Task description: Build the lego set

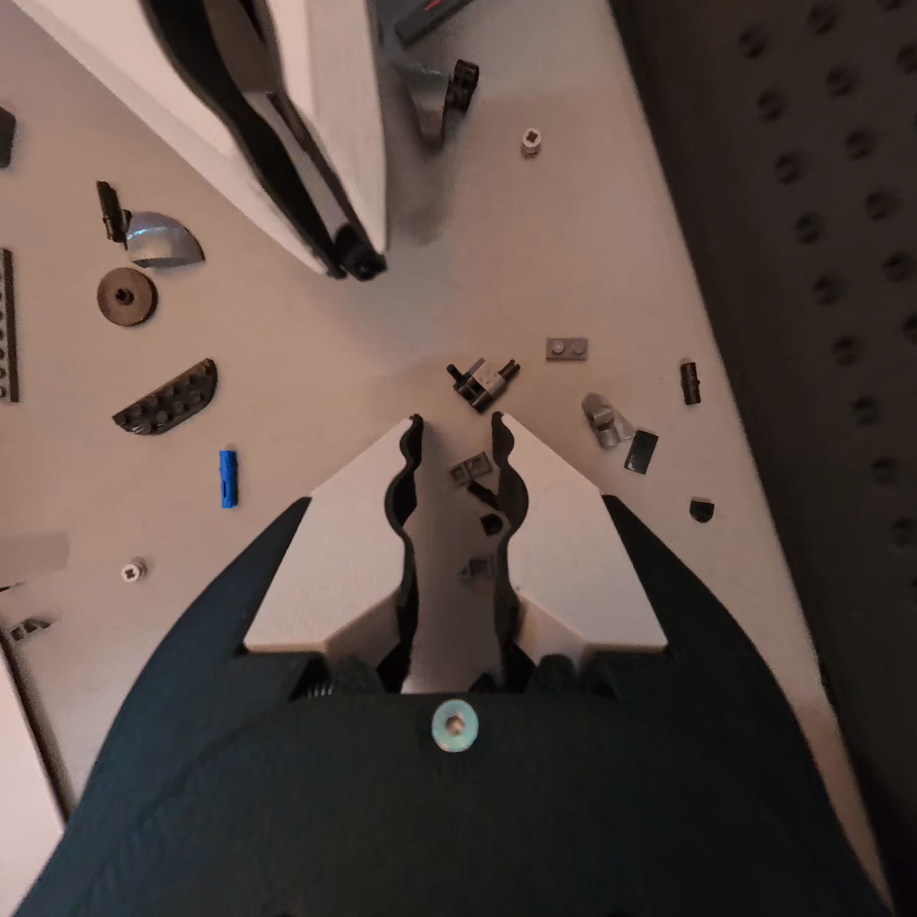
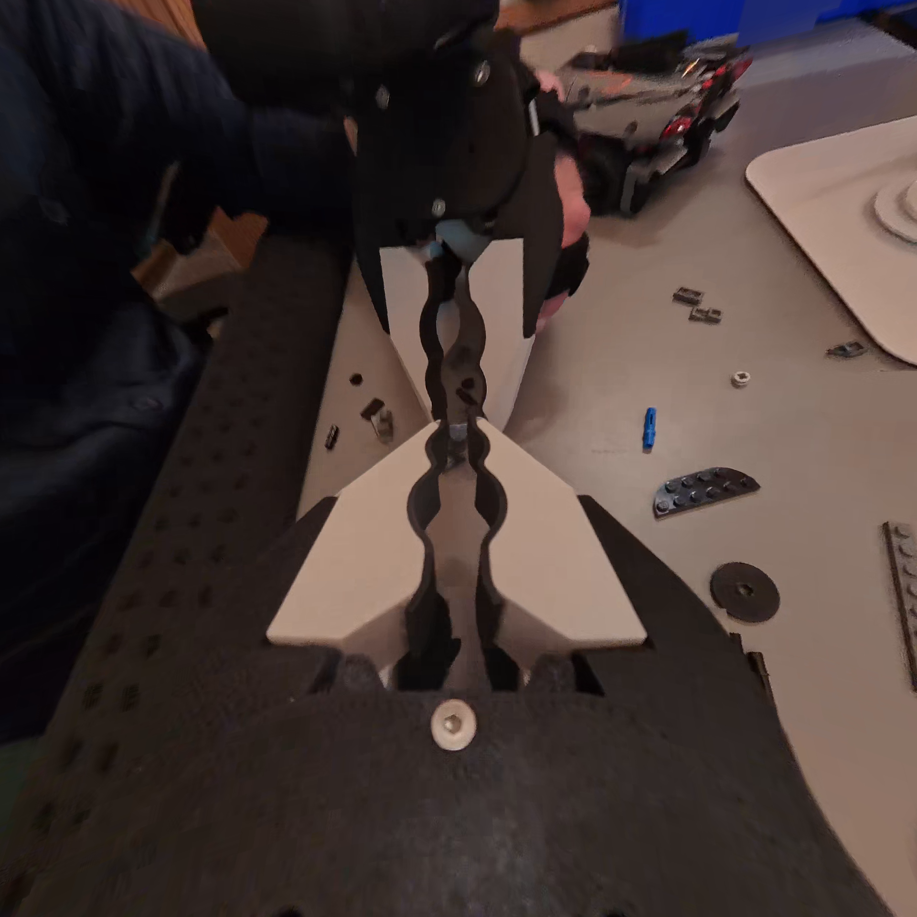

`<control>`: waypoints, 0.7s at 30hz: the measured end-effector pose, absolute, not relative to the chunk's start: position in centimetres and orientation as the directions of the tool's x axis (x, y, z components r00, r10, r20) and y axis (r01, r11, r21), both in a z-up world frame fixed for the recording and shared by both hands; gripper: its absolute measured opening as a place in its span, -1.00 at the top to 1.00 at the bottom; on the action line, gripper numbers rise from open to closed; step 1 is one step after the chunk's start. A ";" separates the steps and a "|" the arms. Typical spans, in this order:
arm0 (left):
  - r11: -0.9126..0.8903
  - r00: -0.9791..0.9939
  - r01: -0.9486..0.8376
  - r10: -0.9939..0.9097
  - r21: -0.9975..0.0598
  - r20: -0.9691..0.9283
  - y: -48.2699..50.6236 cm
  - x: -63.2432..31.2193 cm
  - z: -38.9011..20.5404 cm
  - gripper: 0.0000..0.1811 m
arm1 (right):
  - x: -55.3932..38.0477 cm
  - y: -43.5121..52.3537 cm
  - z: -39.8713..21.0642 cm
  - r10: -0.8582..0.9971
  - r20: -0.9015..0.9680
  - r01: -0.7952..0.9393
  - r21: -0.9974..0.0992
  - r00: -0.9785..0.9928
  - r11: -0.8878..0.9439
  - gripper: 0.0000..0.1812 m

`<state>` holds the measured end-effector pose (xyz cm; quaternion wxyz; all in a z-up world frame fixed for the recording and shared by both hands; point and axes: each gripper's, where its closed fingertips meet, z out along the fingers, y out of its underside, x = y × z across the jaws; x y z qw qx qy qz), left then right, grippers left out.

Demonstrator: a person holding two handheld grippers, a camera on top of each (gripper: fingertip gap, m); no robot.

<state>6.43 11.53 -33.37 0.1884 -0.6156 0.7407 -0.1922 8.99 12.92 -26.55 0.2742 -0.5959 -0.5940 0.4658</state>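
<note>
Two gripper fingers (image 1: 457, 419) parted, small black-grey lego piece (image 1: 484, 382) just beyond; right gripper (image 1: 357, 265) closed.

A pale table (image 1: 307, 377) carries scattered lego pieces, including a blue pin (image 1: 228, 480).

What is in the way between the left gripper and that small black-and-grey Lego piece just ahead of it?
Nothing visible. The left gripper is open, and the black-and-grey Lego piece lies just past its fingertips on bare table. The small grey plate lies between the fingers, behind the tips, so off the path.
</note>
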 end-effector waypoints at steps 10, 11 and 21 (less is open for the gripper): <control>0.130 -0.148 -0.821 -0.989 -0.556 -0.013 11.7 7.0 -33.5 0.79 | 8.3 11.4 -30.1 0.969 0.116 0.616 -0.754 -0.216 0.228 0.95; 0.130 -0.148 -0.820 -0.989 -0.557 -0.012 11.6 7.0 -33.6 0.79 | 8.3 11.2 -30.3 0.967 0.120 0.625 -0.743 -0.226 0.238 0.95; 0.092 -0.127 -0.795 -0.992 -0.600 0.017 11.6 7.6 -33.1 0.82 | 8.6 11.4 -31.9 0.972 0.093 0.691 -0.688 -0.218 0.221 0.95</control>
